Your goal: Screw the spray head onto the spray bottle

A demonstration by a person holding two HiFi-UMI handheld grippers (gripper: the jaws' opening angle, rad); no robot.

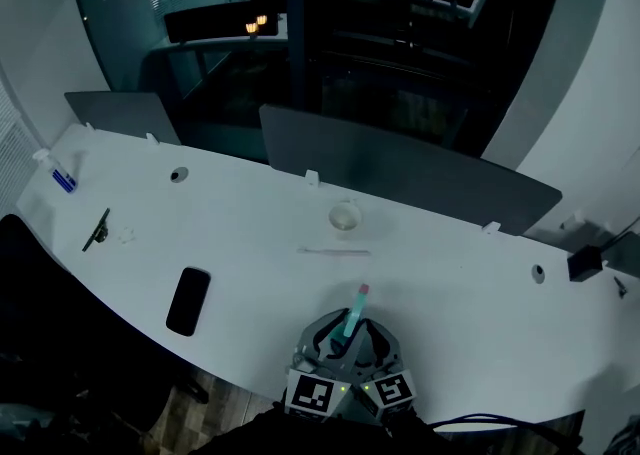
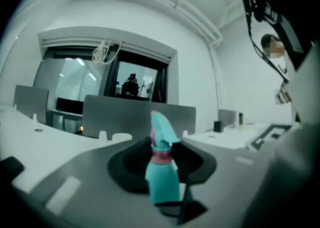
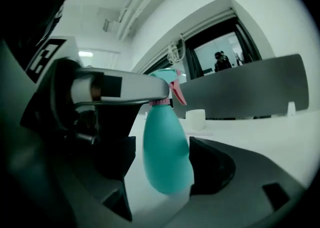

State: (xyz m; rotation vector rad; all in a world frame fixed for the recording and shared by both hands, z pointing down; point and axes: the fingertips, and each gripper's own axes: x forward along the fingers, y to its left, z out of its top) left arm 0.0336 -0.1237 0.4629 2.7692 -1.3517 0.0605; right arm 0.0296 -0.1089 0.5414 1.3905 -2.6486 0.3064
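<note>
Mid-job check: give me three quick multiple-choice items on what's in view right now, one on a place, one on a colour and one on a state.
1. Where on the desk does the black phone lie in the head view?
A. at the right end
B. in the left part, near the front edge
C. against the white cup

2. What colour is the collar between the spray head and the spray bottle?
A. pink
B. yellow
C. black

3. How do the left tongs stand?
A. wide open and empty
B. out of sight
C. closed on the spray head

Answers:
1 B: the phone lies left of centre, close to the near edge.
2 A: a pink ring shows under the teal head.
3 C: the left gripper view shows the head clamped between them.
</note>
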